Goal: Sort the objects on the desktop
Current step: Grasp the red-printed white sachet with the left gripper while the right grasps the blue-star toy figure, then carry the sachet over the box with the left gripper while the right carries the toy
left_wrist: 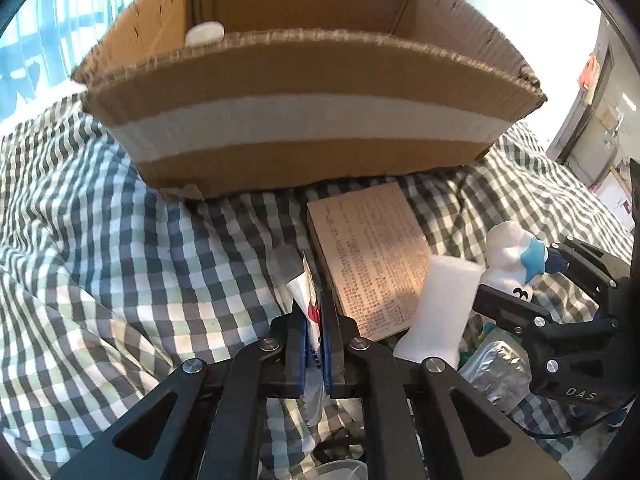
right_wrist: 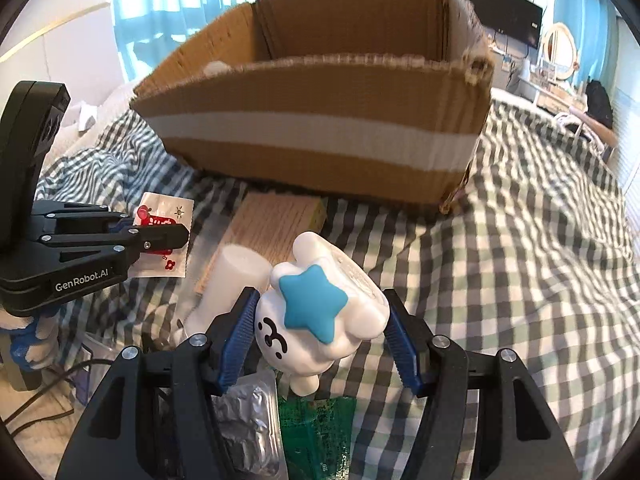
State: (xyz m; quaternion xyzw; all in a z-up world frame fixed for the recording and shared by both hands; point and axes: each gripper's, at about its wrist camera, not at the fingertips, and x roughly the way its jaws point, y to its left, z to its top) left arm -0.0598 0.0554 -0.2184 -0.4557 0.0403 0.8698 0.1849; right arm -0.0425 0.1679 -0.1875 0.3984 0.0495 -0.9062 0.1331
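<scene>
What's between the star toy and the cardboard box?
The tan printed box lying flat on the checked cloth, clearest in the right wrist view. Past it, the cardboard box. The star toy sits between the right fingers.

Beyond both grippers, an open brown corrugated cardboard box (right_wrist: 320,120) with frayed matt edges is wearing a smooth white tape band. Soft green-and-white checked cloth (right_wrist: 520,260) is wrinkling underneath. Between the right gripper's (right_wrist: 320,330) ribbed blue pads, a glossy white plastic figurine (right_wrist: 320,320) is shining; the left gripper (left_wrist: 314,320) is pinching a slick white printed sachet (left_wrist: 308,300).
</scene>
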